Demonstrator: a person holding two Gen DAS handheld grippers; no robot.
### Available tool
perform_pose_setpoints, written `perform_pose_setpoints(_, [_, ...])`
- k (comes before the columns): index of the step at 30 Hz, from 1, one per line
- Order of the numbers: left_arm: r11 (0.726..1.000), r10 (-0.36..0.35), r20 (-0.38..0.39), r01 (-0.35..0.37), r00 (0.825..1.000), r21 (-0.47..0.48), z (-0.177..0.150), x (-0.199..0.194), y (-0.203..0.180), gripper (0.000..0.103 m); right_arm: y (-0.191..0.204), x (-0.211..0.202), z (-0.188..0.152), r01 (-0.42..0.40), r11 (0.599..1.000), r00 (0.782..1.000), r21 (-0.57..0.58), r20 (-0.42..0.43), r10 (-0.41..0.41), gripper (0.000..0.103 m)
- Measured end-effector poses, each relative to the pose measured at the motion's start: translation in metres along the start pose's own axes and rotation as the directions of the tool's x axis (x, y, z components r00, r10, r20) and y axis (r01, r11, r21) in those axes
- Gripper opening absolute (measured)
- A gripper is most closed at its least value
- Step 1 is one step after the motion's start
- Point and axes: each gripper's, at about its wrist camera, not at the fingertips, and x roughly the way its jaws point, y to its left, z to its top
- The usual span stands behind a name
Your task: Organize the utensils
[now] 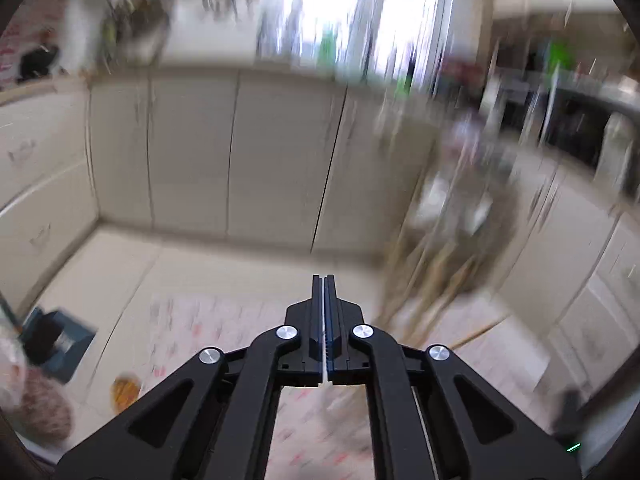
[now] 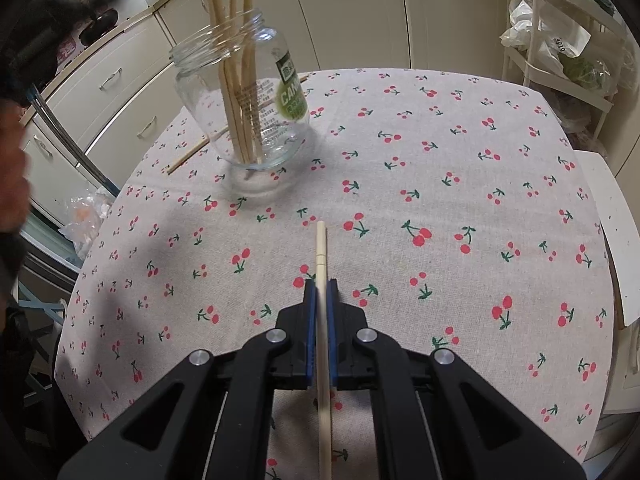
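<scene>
Fingers first: the right gripper (image 2: pixel 320 286) is clamped on a pale wooden chopstick (image 2: pixel 321 248), its tip poking out past the pads above the table, while the left gripper (image 1: pixel 323 280) is pressed closed with nothing between its pads, its view badly blurred. Below spreads the cherry-print tablecloth (image 2: pixel 400 200). On its far left stands a clear glass jar (image 2: pixel 256 108), upright, with several chopsticks (image 2: pixel 236 80) leaning inside, and another lies flat just behind it.
</scene>
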Motion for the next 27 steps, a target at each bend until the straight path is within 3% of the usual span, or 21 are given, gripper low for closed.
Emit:
perform_pose_setpoints(1, [1.000, 0.005, -0.093, -0.003, 0.996, 0.014, -0.003, 0.028, 0.006, 0.018, 0.000, 0.000, 0.000, 0.000, 1.000, 1.000, 0.000, 0.000, 0.000, 0.006])
perform_pose_setpoints(3, [0.999, 0.010, -0.207, -0.003, 0.978, 0.035, -0.005, 0.069, 0.015, 0.025, 0.000, 0.000, -0.001, -0.002, 1.000, 1.000, 0.001, 0.002, 0.002, 0.006])
perform_pose_setpoints(5, [0.998, -0.048, -0.301, 0.060, 0.953, 0.033, -0.004, 0.103, 0.021, 0.031, -0.001, 0.000, -0.001, -0.006, 1.000, 1.000, 0.001, 0.003, 0.006, 0.006])
perform_pose_setpoints(7, [0.993, -0.071, -0.301, 0.097, 0.951, 0.072, 0.007, 0.120, 0.022, 0.034, -0.002, -0.001, -0.001, -0.010, 1.000, 1.000, 0.001, 0.002, 0.010, 0.006])
perform_pose_setpoints(10, [0.968, -0.143, -0.349, 0.204, 0.926, 0.145, 0.025, 0.143, 0.020, 0.044, -0.002, 0.000, 0.001, -0.009, 1.000, 1.000, -0.003, 0.002, 0.009, 0.006])
perform_pose_setpoints(12, [0.949, -0.187, -0.398, 0.269, 0.898, 0.162, 0.032, 0.157, 0.021, 0.048, -0.002, 0.001, 0.002, -0.009, 1.000, 1.000, -0.003, 0.003, 0.009, 0.006])
perform_pose_setpoints(14, [0.934, -0.186, -0.443, 0.298, 0.877, 0.197, 0.036, 0.172, 0.021, 0.054, -0.001, 0.002, 0.003, -0.008, 1.000, 1.000, -0.004, 0.003, 0.008, 0.006])
perform_pose_setpoints(15, [0.922, -0.191, -0.479, 0.324, 0.856, 0.211, 0.036, 0.181, 0.021, 0.056, -0.002, 0.003, 0.004, -0.008, 1.000, 1.000, -0.004, 0.004, 0.008, 0.006])
perform_pose_setpoints(18, [0.890, -0.185, -0.548, 0.376, 0.816, 0.260, 0.029, 0.202, 0.017, 0.061, -0.001, 0.004, 0.005, -0.007, 1.000, 1.000, -0.006, 0.006, 0.008, 0.006])
perform_pose_setpoints(21, [0.865, -0.177, -0.575, 0.405, 0.799, 0.296, 0.023, 0.211, 0.007, 0.062, -0.001, 0.005, 0.007, -0.006, 1.000, 1.000, -0.011, 0.007, 0.007, 0.006])
perform_pose_setpoints(25, [0.830, -0.144, -0.565, 0.410, 0.813, 0.378, 0.017, 0.215, -0.007, 0.063, 0.002, 0.007, 0.009, 0.005, 1.000, 1.000, -0.028, 0.008, -0.005, 0.006])
perform_pose_setpoints(27, [0.811, -0.100, -0.549, 0.388, 0.830, 0.438, 0.014, 0.218, -0.016, 0.062, 0.004, 0.008, 0.008, 0.013, 0.999, 1.000, -0.038, 0.010, -0.013, 0.006])
